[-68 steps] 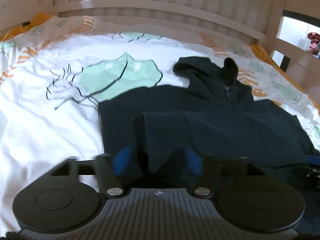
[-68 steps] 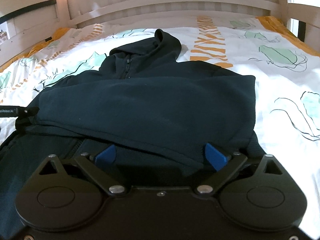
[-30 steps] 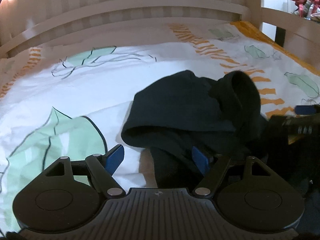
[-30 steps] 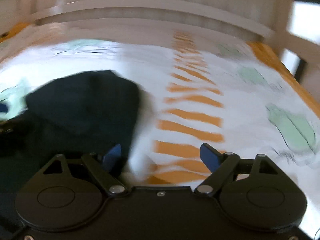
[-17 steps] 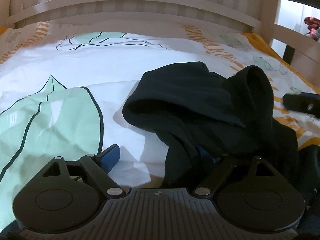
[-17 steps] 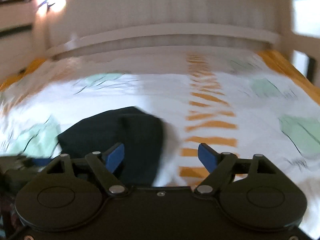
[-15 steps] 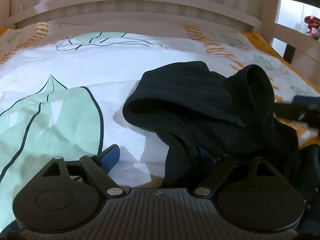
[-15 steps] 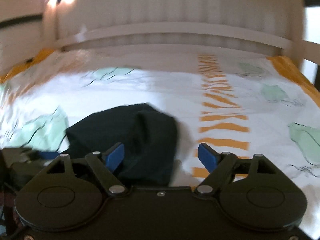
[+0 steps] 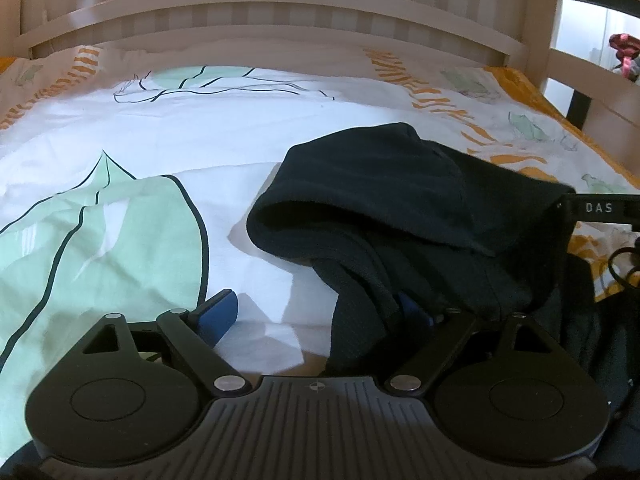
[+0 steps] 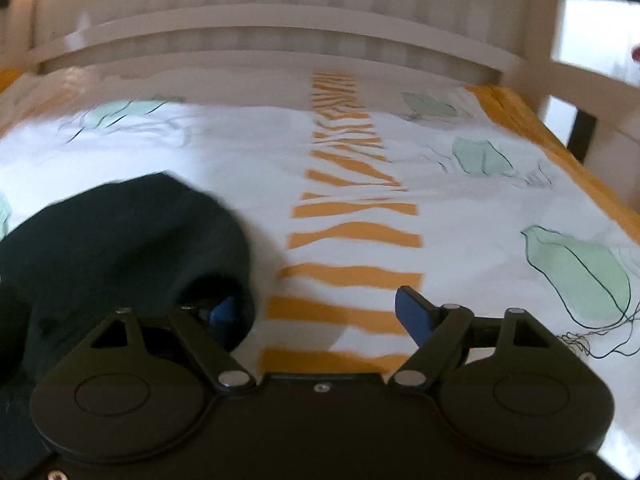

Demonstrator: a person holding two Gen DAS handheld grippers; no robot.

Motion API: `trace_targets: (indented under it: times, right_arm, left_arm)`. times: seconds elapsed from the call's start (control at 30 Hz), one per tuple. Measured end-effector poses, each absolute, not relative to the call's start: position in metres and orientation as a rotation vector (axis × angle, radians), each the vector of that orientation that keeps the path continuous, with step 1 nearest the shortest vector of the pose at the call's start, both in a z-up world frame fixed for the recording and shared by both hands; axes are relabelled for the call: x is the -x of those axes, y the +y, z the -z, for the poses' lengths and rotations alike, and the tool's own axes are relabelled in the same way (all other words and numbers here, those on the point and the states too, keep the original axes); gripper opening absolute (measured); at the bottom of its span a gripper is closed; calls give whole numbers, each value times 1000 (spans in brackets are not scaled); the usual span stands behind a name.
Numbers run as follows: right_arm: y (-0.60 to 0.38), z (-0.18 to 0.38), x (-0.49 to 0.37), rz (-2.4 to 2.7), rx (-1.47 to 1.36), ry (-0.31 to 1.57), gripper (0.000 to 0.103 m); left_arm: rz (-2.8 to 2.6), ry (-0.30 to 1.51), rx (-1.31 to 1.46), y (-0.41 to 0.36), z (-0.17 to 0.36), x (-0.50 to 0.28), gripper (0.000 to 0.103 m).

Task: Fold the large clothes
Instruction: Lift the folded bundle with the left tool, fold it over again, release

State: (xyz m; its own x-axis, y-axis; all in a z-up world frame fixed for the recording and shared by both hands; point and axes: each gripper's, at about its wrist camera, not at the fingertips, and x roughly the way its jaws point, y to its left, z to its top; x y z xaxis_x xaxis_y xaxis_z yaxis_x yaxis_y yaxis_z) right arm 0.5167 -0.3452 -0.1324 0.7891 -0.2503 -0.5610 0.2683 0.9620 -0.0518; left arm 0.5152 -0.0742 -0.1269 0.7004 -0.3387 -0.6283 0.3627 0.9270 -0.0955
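The left gripper (image 9: 316,312) is standing wide apart just above the bed (image 9: 240,140), its left pad (image 9: 218,312) hanging clear over the white sheet while its right pad (image 9: 416,310) is lying half hidden against a fold of the dark hoodie (image 9: 400,208); cloth is sitting in the gap on that side, but the pads are not pressing on it. The hoodie is lying bunched on the sheet, its hood rolling up toward the headboard (image 9: 280,20), with the rest of it trailing off to the lower right (too dark there to read the folds). The right gripper (image 10: 320,316) is also standing wide apart, holding nothing: between its pads only the orange-striped sheet is showing. Its left pad (image 10: 222,312) is sitting at the edge of the hoodie (image 10: 120,240), tucked under a rolled rim of cloth, though blur is making it hard to tell whether it is touching. Its right pad (image 10: 414,314) is hanging free over the stripes. In the left wrist view a black bar lettered "DAS" (image 9: 600,208) is jutting in from the right edge, just beside the hoodie.
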Motion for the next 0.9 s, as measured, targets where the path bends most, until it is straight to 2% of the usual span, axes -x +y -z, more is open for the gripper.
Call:
trace_targets:
  times: [0.33, 0.47, 0.57, 0.77, 0.9]
  right_arm:
    - [-343, 133, -523, 213, 14, 593, 85]
    - [-348, 128, -527, 195, 23, 579, 85]
    - [-348, 126, -530, 191, 48, 579, 85]
    - [-350, 110, -522, 173, 80, 465, 85]
    - [-358, 119, -529, 165, 68, 492, 87]
  left_arm:
    - [337, 642, -143, -81, 102, -541, 86]
    - [310, 690, -244, -87, 107, -564, 87]
    - [268, 686, -224, -81, 107, -572, 87]
    - [159, 508, -49, -43, 81, -553, 86]
    - [160, 562, -172, -41, 98, -556, 87]
